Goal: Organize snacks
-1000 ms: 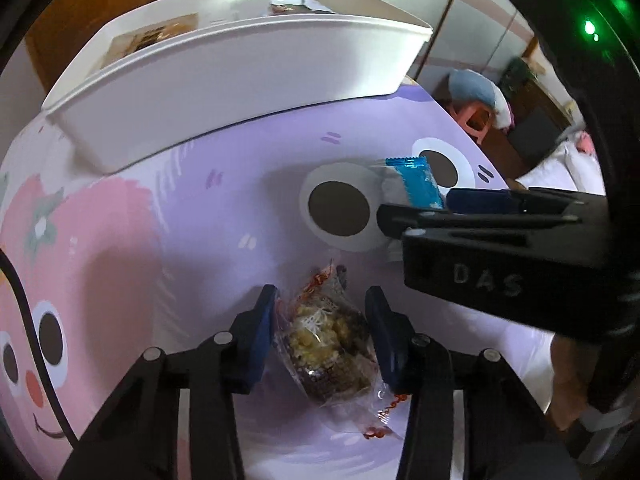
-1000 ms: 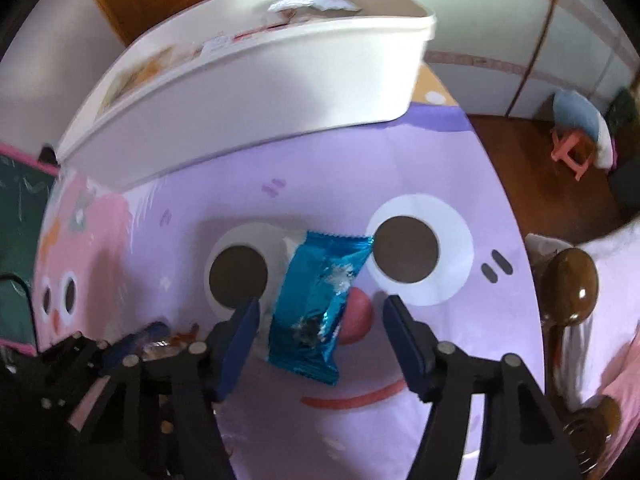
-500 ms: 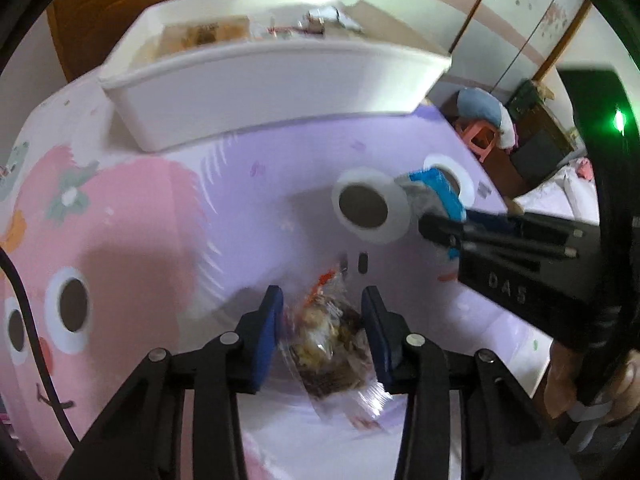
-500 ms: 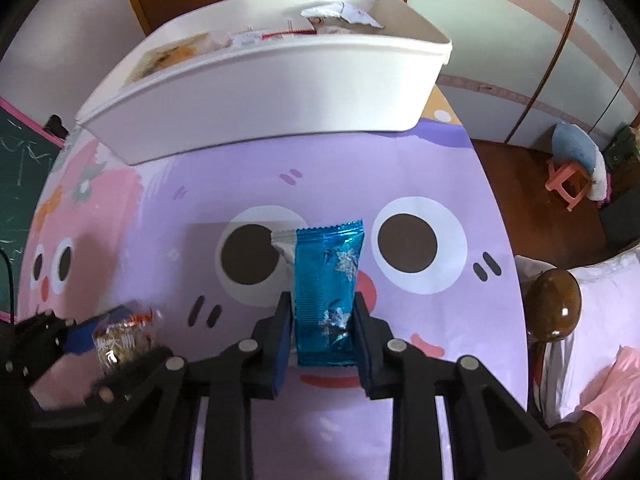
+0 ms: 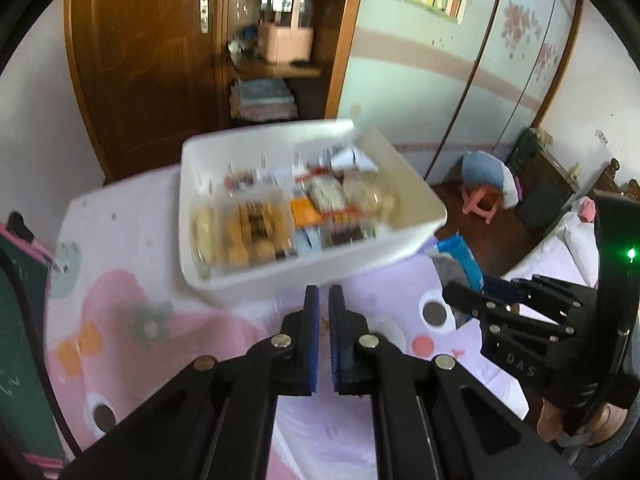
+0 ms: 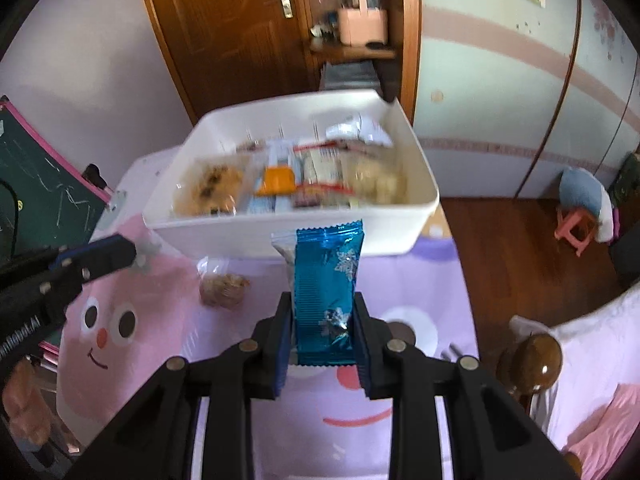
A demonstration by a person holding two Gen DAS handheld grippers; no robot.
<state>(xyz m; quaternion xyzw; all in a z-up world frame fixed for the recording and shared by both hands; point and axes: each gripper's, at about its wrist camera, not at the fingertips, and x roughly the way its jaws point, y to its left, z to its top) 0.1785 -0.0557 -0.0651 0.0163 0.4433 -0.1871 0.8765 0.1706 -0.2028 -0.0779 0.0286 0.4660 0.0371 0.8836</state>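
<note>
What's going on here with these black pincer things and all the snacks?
A person is tidying snacks with a handheld gripper in each hand. The right gripper is clamped on a blue snack packet, held up in front of a white bin that holds other snacks. The left gripper has its jaws closing together with nothing between them. A clear snack packet lies on the cartoon tablecloth near the bin.

left tool (image 5: 323, 322): jaws closed, nothing between | right tool (image 6: 322, 330): clamped, raised
</note>
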